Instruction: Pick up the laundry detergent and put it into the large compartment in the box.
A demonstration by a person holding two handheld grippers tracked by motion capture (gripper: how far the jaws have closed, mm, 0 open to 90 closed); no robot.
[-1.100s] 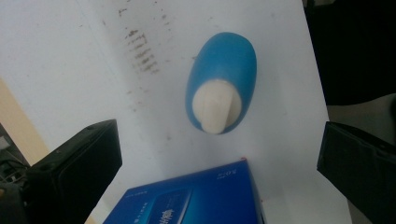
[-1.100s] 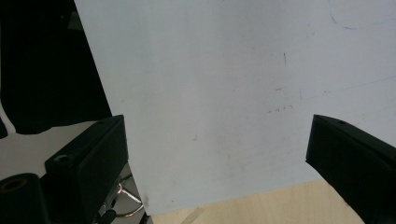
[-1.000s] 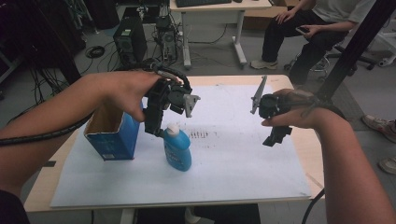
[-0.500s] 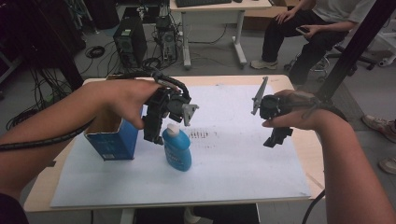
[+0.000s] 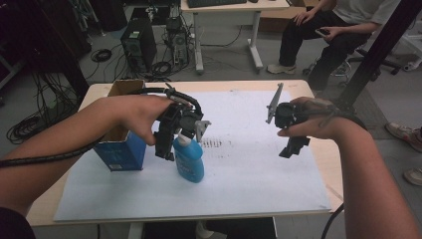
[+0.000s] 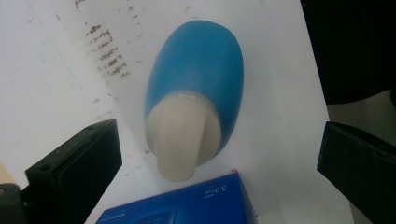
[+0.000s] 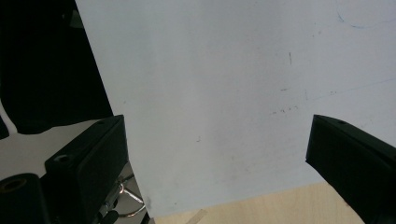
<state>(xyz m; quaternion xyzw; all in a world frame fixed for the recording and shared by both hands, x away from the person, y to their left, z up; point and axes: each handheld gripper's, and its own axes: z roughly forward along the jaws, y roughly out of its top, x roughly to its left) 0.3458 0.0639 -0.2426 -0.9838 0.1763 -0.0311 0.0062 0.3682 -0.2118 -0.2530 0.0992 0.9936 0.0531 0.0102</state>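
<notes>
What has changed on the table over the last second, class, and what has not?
The left gripper has come down beside the blue bottle, jaws open either side of its white cap, nothing gripped yet. The bottle, blue box and right gripper have stayed put.

Lab: computer tower (image 5: 135, 47), tangled cables (image 5: 30, 127)

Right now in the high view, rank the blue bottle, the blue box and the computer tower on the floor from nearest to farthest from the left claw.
1. Blue bottle: directly under the left claw, standing on the white sheet.
2. Blue box: just to the claw's left, open-topped.
3. Computer tower: on the floor beyond the table's far edge.
</notes>
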